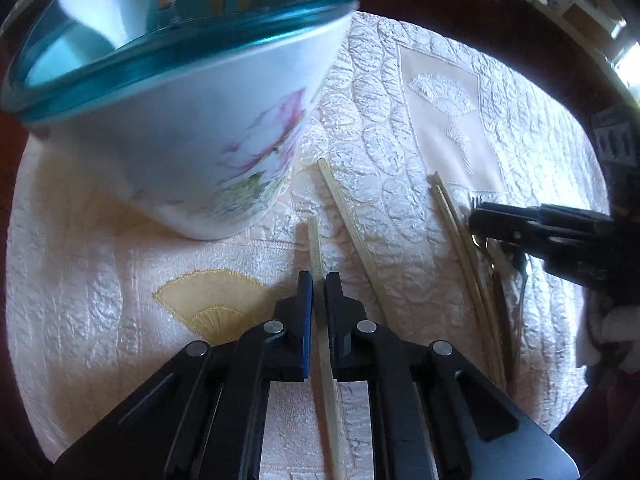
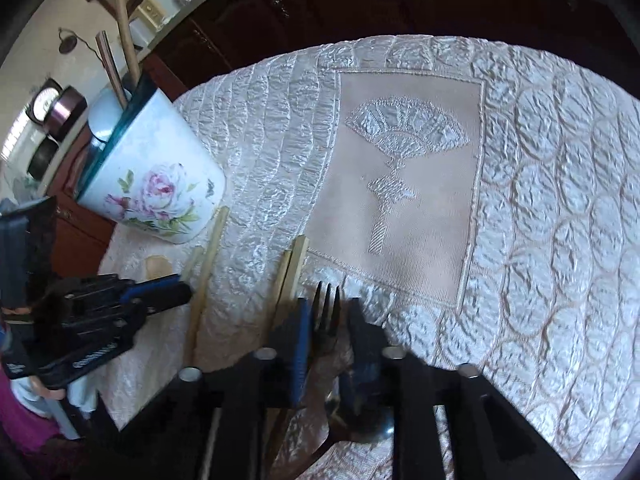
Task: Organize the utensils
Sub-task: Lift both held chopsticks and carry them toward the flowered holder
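In the left wrist view, a pale chopstick (image 1: 320, 280) is being pinched by the nearly closed left gripper (image 1: 319, 280); the floral holder (image 1: 192, 152) is standing at eleven o'clock.

In the right wrist view, a fork (image 2: 326, 312) is being straddled by the right gripper (image 2: 326, 308), jaws narrowly parted; actual contact cannot be told. The holder is lying at ten o'clock.
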Demonstrator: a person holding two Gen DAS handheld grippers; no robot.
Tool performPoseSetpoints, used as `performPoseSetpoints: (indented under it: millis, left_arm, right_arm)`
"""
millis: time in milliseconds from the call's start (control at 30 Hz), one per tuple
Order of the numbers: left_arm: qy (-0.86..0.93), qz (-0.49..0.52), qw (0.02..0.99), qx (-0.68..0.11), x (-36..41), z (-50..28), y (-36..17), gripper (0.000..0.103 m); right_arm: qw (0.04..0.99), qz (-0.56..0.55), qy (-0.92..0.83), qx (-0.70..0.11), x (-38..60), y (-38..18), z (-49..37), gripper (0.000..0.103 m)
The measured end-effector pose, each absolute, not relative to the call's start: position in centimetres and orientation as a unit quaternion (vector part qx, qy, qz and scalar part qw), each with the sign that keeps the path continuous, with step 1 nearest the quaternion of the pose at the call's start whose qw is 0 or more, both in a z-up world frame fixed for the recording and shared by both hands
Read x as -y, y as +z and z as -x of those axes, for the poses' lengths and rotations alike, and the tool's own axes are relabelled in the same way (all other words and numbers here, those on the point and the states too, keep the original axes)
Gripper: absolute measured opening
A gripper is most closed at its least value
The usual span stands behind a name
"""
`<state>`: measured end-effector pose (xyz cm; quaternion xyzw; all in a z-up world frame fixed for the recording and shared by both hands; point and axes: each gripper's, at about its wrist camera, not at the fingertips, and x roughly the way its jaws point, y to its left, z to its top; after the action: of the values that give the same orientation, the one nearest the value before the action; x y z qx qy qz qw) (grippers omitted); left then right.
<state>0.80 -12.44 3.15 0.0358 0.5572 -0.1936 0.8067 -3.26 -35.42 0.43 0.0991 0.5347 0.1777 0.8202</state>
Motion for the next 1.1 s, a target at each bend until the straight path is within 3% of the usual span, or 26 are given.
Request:
performPoseSetpoints:
  millis: [100,700,1100]
  left_arm:
    - [-0.196,-0.029,0.81,-0.551,11.1,0.0,4.0,0.004]
    - [-0.23,0.049,0.859,-0.455,5.5,5.8,14.4,0.004]
    - [-0.234,0.087,0.899,-0.36,1.7,5.9,24.3,0.004]
  right_arm:
    - [0.825,-0.103,0.18,-0.525,35.1,1.2,3.7,0.002]
    - [0.888,-0.071,0.177,-0.418,36.0,12.8,10.5,0.002]
    - [0.915,-0.052,0.199,-0.347,31.1,19.5,8.4,0.002]
